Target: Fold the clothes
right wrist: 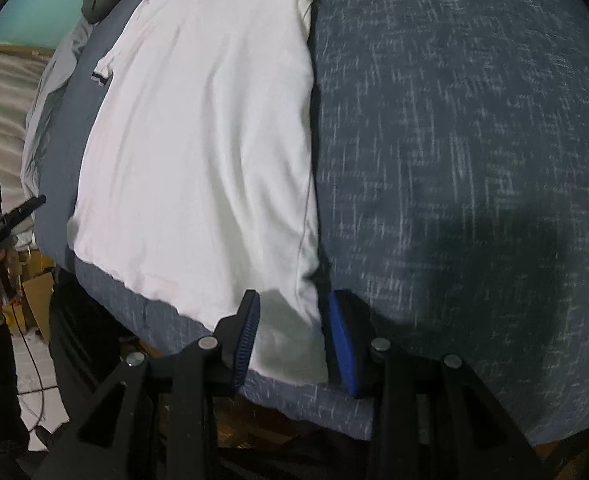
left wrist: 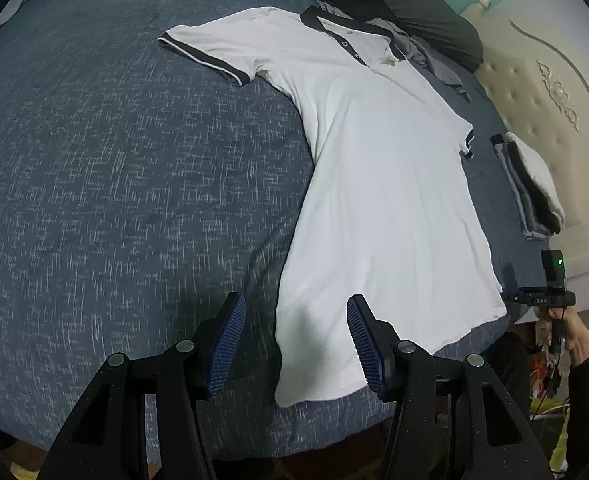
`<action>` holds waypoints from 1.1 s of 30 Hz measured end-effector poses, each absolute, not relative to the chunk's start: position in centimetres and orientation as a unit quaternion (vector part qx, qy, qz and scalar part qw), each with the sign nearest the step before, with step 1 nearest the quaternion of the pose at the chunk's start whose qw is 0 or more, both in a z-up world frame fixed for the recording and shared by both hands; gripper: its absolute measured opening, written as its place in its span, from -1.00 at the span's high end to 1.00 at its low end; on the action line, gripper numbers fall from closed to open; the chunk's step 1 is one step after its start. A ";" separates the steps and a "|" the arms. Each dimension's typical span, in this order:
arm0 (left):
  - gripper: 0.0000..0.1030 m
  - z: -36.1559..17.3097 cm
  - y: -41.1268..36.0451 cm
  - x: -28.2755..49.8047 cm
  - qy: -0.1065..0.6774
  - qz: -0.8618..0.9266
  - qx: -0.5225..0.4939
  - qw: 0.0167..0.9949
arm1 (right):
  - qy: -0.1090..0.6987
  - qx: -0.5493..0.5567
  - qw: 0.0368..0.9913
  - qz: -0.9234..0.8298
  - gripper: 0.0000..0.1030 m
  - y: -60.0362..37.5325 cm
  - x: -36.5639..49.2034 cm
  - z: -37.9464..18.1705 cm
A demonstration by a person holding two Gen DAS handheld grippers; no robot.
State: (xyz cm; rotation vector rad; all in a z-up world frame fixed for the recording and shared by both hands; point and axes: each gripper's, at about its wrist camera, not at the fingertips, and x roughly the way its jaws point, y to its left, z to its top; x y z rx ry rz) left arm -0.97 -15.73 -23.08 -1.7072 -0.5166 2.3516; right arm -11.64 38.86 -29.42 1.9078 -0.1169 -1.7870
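White knit polo shirt (left wrist: 378, 184) with dark collar and sleeve trim lies spread flat, front up, on the blue-grey bed (left wrist: 114, 168), its hem along the near edge of the bed. Judged light, limp and non-fragile; it should drape and crease if lifted from one point, so the hem corners or side seams appear the soundest places to hold. The left gripper (left wrist: 296, 344) stands with fingers apart over one hem corner, holding nothing. The right gripper (right wrist: 292, 344) straddles the other hem corner, fingers spread, cloth between them but not pinched. A folded stack (left wrist: 532, 184) lies near the bed's far side edge by the headboard (left wrist: 542, 92); loose dark garments (left wrist: 414, 8) lie beyond the collar.
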 end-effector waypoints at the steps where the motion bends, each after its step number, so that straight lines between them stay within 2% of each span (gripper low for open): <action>1: -0.11 -23.1 -15.7 -0.8 -0.174 0.793 -0.576 0.095 | -0.045 0.703 0.262 -0.659 0.40 38.9 -11.4 -29.5; 2: -0.11 -23.0 -15.6 -0.6 -0.173 0.793 -0.576 0.095 | -0.044 0.701 0.265 -0.661 0.53 38.9 -11.3 -29.4; 3: -0.11 -22.9 -15.6 -0.4 -0.173 0.793 -0.576 0.096 | -0.043 0.698 0.268 -0.663 0.76 38.9 -11.1 -29.4; 6: -0.12 -23.2 -15.3 -0.1 -0.174 0.790 -0.580 0.097 | -0.042 0.687 0.266 -0.674 0.93 39.0 -11.2 -28.8; 14: -0.13 -24.3 -14.7 0.6 -0.178 0.777 -0.596 0.100 | -0.052 0.650 0.259 -0.712 0.95 42.5 -11.7 -24.9; 29: -0.14 -30.1 -12.9 1.9 -0.157 0.734 -0.652 0.106 | -0.058 0.641 0.250 -0.723 0.95 43.1 -11.4 -24.5; 32: -0.11 -30.6 -12.5 2.2 -0.162 0.733 -0.651 0.115 | -0.058 0.640 0.250 -0.724 0.95 43.1 -11.5 -24.4; 33: 0.05 -30.7 -12.2 2.2 -0.161 0.733 -0.650 0.120 | -0.057 0.640 0.251 -0.724 0.95 43.1 -11.5 -24.3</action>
